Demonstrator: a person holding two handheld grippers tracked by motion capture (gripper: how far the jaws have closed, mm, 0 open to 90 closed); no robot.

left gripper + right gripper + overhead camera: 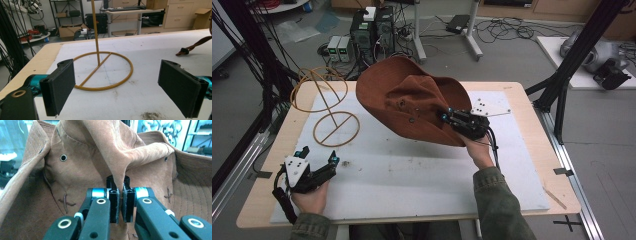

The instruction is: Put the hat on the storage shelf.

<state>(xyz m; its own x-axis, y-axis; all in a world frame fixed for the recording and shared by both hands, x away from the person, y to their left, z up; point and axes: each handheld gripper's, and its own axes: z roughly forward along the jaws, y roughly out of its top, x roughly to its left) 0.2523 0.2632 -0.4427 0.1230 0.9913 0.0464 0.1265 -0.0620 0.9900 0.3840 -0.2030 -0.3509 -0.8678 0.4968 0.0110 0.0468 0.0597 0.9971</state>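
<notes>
The high view looks forward and down over the whole surface [412, 175]. The left gripper view sits low at the near left corner, facing the wire stand [103, 72] — shared with the high view. The right gripper view presses close against the brown hat [75, 182] — also seen from above.

The light is dim and even in the high view, and the white mat [412, 170] looks grey with only soft, weak shadows and no glare. All pictures are a little soft and grainy. In the right gripper view the brown hat [82, 175] is sharp enough, but the bright background behind it is blurred and washed out.
</notes>
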